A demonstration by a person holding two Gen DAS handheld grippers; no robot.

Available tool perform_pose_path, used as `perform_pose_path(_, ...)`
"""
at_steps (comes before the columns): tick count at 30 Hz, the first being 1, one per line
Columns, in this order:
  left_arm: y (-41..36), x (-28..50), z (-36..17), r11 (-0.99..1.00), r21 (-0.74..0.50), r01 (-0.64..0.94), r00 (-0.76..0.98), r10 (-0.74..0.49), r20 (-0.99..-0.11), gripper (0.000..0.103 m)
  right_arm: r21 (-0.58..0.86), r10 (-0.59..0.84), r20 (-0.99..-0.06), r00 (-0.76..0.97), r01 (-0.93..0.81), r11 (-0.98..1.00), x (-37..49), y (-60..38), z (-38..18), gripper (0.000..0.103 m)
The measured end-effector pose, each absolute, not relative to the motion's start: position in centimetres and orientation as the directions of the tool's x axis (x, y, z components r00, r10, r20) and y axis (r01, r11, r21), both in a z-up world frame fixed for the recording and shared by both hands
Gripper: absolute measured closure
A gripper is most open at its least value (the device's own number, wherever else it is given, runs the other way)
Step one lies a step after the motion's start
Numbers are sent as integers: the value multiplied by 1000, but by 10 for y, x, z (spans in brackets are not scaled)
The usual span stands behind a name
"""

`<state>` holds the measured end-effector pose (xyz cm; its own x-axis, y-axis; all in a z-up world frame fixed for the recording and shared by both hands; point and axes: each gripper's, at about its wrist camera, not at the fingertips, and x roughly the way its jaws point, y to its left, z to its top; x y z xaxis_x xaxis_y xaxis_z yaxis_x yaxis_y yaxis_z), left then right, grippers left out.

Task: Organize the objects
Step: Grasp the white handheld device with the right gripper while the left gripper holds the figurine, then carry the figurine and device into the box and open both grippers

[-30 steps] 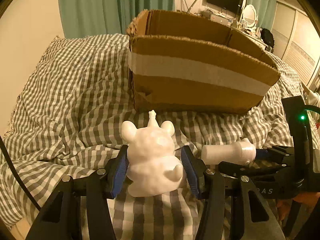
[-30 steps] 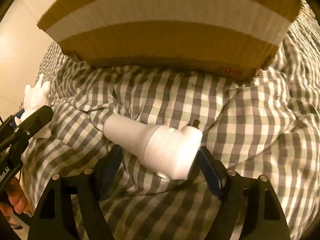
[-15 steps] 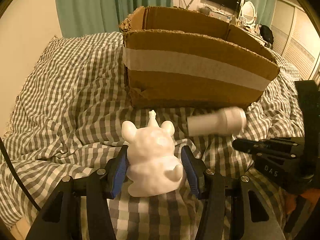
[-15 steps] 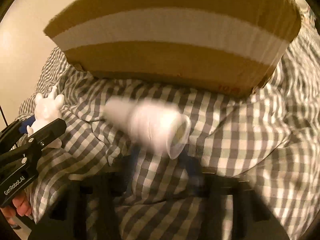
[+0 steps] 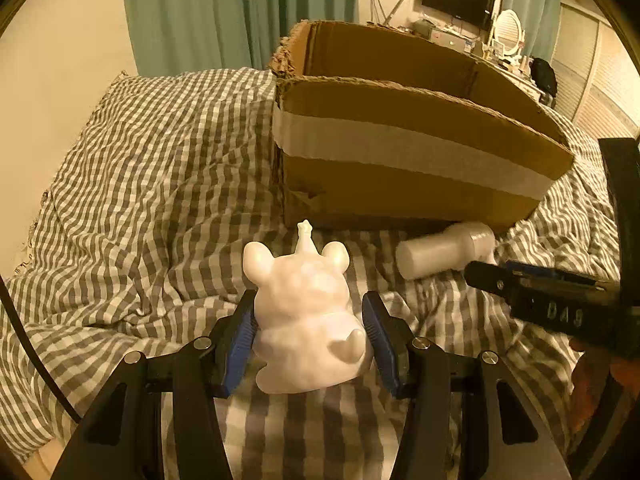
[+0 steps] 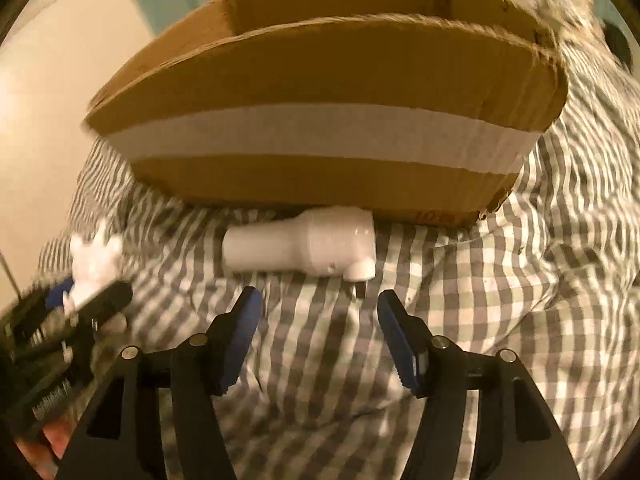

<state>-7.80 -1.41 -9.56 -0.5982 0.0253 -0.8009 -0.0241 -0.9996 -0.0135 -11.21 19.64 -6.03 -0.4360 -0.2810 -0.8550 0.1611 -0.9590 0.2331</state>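
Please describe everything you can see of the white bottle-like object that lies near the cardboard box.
The white bottle-like object looks like smooth plastic, with a narrow cylindrical neck and a wider rounded body; a small stub sticks out near its wide end. It lies on its side on the checked bedcover, against the foot of the cardboard box, neck pointing left. The right gripper is open just before it and does not touch it.
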Motion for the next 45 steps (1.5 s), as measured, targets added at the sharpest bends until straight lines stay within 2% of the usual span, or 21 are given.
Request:
perform_pose_path(4, -20, -86, -99, -1000, -6, -7, -600, 9, -800, 49, 368, -331, -853, -404, -16, -930, -132, 206, -73, 39)
perform_pose_path(9, -25, -92, -103, -1000, -20, -4, -600, 19, -799, 49, 416, -309, -850, -427, -183, -891, -144, 211, -89, 20)
perform_pose_path(11, -24, -93, -104, -1000, -29, -9, -600, 28, -800, 49, 408, -287, -851, -439, -210, -888, -144, 211, -91, 20)
perform_pose_path(14, -24, -92, -105, -999, -35, -18, -599, 39, -800, 49, 306, -207, -875, -438, -167, -937, -142, 202, -93, 25)
perform_pose_path(17, -25, -89, -103, -999, -38, -19, -600, 41, -799, 49, 246, -187, -882, -433, -82, -966, -133, 195, -89, 50)
perform_pose_path(21, -26, -83, -97, -999, -47, -16, -603, 47, -796, 49, 221, -198, -888, -415, -9, -975, -116, 200, -81, 60)
perform_pose_path(25, -23, -75, -84, -998, -51, -26, -613, 56, -788, 49, 215, -213, -885, -413, 44, -976, -92, 213, -65, 61)
perform_pose_path(33, -17, -55, -41, -998, -52, -35, -653, 62, -755, 49, 108, -174, -843, -509, 157, -982, -44, 234, -4, 61)
perform_pose_path(36, -14, -53, -18, -996, -70, -46, -673, 83, -735, 49, 71, -172, -811, -559, 198, -978, -49, 150, 5, 61)
perform_pose_path(41, -6, -65, 26, -995, -67, -71, -717, 97, -691, 49, 10, -189, -746, -639, 273, -962, -51, 120, 60, 61)
perform_pose_path(45, -3, -87, 53, -994, -68, -85, -742, 108, -662, 49, -9, -216, -703, -678, 312, -950, -69, 116, 84, 61)
